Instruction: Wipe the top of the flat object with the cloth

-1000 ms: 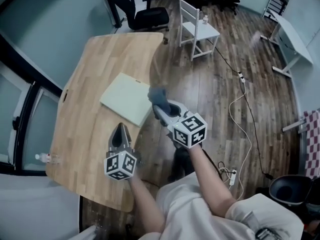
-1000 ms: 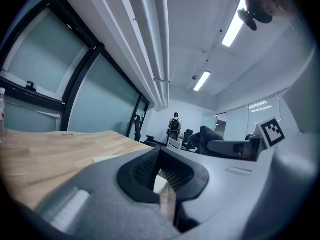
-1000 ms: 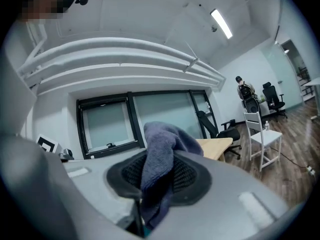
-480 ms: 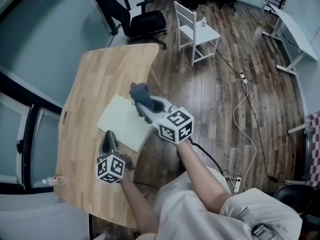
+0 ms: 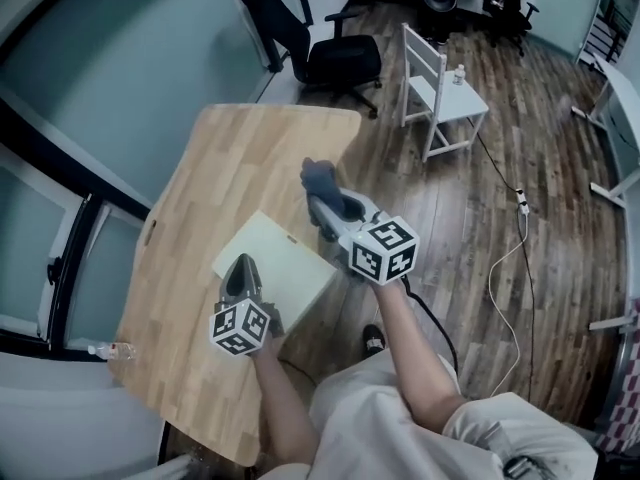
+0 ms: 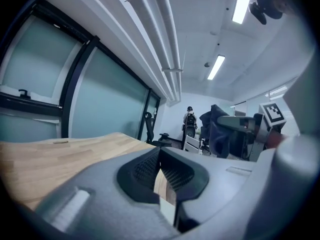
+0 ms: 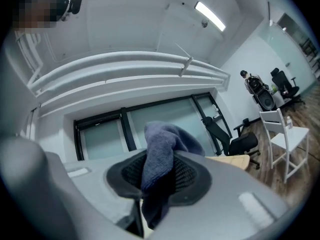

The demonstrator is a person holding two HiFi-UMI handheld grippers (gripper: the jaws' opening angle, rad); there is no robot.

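Note:
A pale green flat object [image 5: 285, 263] lies on the wooden table [image 5: 215, 168]. My right gripper [image 5: 322, 206] is shut on a grey-blue cloth [image 5: 320, 178], held raised past the object's far right side. The right gripper view shows the cloth [image 7: 161, 154] bunched between the jaws of that gripper [image 7: 157, 184]. My left gripper [image 5: 242, 265] is shut, its tip over the object's near left part. In the left gripper view its jaws [image 6: 160, 176] meet with only a slit between them, and the right gripper [image 6: 240, 131] with the cloth [image 6: 217, 134] hangs to the right.
A water bottle [image 5: 108, 350] lies at the table's near left edge. Beyond the table stand a black office chair [image 5: 335, 58] and a white chair [image 5: 440, 98] with a small bottle on it. A white cable [image 5: 510, 258] trails over the wood floor. Glass walls run along the left.
My right gripper has carried the cloth from the flat object's right edge up and toward its far side. My left gripper has moved from the bare table onto the object's near part.

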